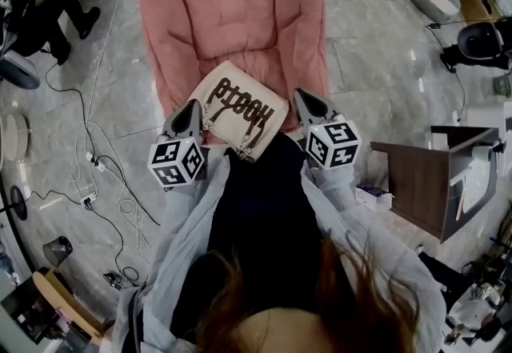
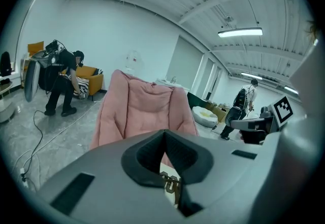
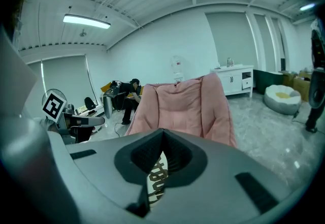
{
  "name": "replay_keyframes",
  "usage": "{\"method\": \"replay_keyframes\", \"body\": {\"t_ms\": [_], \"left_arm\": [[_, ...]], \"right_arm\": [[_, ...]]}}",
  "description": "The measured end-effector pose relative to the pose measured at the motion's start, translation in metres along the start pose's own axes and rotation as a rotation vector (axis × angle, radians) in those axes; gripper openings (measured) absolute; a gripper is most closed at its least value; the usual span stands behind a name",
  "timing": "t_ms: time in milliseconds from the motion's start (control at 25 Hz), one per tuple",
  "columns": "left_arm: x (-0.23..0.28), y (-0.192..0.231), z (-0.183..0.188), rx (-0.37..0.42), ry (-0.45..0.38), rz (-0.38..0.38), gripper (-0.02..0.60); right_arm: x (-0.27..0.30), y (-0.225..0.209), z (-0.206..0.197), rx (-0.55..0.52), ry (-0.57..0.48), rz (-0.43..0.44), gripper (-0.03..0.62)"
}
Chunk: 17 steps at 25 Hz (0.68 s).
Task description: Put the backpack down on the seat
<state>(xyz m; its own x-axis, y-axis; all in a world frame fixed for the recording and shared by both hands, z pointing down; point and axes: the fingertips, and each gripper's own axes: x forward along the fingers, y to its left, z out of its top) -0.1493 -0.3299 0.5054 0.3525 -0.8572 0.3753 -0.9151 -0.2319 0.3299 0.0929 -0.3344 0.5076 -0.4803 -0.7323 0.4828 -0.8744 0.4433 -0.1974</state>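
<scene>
- The left tongs [image 1: 194,110] are shut tight on the left edge of the backpack [image 1: 240,107]. The left gripper view shows the jaws pressed together with cream fabric and a chain link pinched between them.
- The right tongs [image 1: 302,101] are clamped the same way on the backpack's right edge. Its dark lettering shows in the slot in the right gripper view.
- The backpack hangs between the two tongs just in front of the person's body, at the near edge of the pink seat [image 1: 232,7]. The head view does not show whether its bottom touches the cushion.
- The step in hand looks like carrying the backpack forward and lowering it onto the seat. Release has not begun.
- To do it well, both tongs should travel forward together and keep the backpack level. It should end over the middle of the cushion, not the front lip, where it could slide off onto the floor [image 1: 376,63].
- The jaws should part only once the cushion takes the weight and the fabric slackens. Both should open at once, so that neither side drops and tips the bag.
- The soft padding will likely give, so laying the backpack flat with the lettered face up looks steadiest.
</scene>
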Motion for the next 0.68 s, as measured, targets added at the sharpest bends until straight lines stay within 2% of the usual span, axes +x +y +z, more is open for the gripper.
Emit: {"method": "replay_keyframes", "body": {"t_ms": [680], "left_arm": [[0.007, -0.021, -0.013, 0.012, 0.039, -0.056, 0.015]], "right_arm": [[0.000, 0.004, -0.006, 0.006, 0.018, -0.001, 0.008]]}}
